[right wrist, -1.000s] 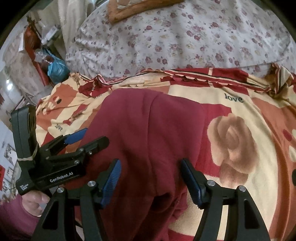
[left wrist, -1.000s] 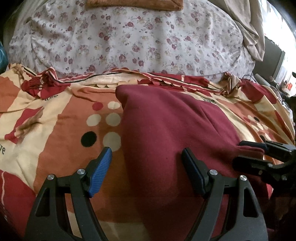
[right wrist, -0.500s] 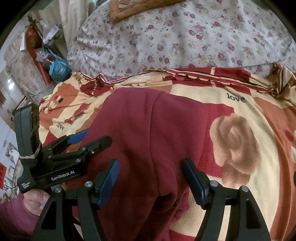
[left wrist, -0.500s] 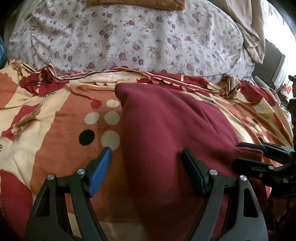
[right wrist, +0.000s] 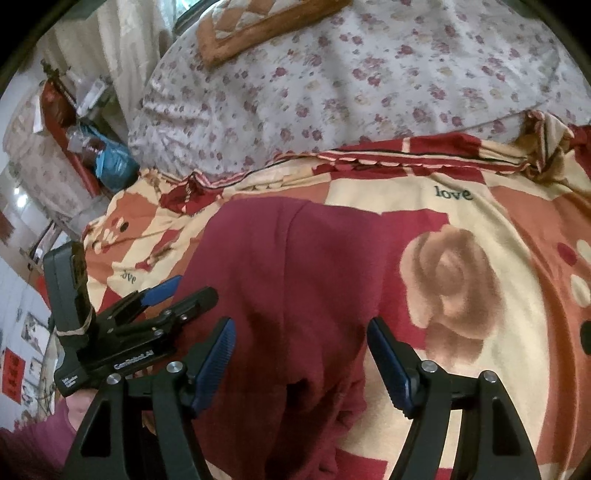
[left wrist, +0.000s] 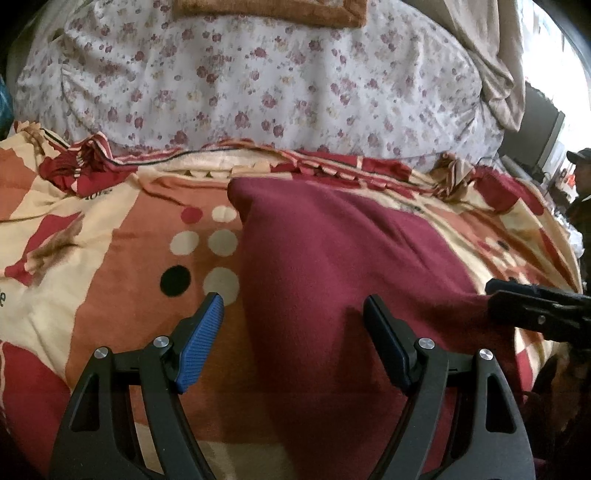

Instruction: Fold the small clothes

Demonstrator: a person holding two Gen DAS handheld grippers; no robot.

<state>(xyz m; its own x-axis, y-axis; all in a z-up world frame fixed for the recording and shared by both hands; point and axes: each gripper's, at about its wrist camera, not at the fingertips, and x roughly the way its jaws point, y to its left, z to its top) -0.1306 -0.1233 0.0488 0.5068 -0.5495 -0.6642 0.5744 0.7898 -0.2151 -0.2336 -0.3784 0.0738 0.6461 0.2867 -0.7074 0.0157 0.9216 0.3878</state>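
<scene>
A dark red garment (left wrist: pixel 332 266) lies spread on a patterned blanket (left wrist: pixel 110 258), its far edge toward the floral bedding. My left gripper (left wrist: pixel 293 308) stands open over the garment's left edge, one blue pad (left wrist: pixel 207 332) above the blanket and the other above the cloth. My right gripper (right wrist: pixel 301 326) is open above the garment (right wrist: pixel 295 266), where its near edge bunches into a fold; the pads do not press it. Each gripper shows in the other's view: the right gripper (left wrist: pixel 535 306) at the garment's right corner, the left gripper (right wrist: pixel 147 321) at its left side.
A white floral quilt (left wrist: pixel 277 85) rises behind the blanket, with a brown cushion (right wrist: pixel 258 26) on top. A blue bag (right wrist: pixel 110 162) and red furniture stand off the bed's left side. A person in a cap (left wrist: pixel 581 173) stands at the far right.
The right gripper's jaws stand slightly wider than before. The left gripper and the garment have hardly shifted.
</scene>
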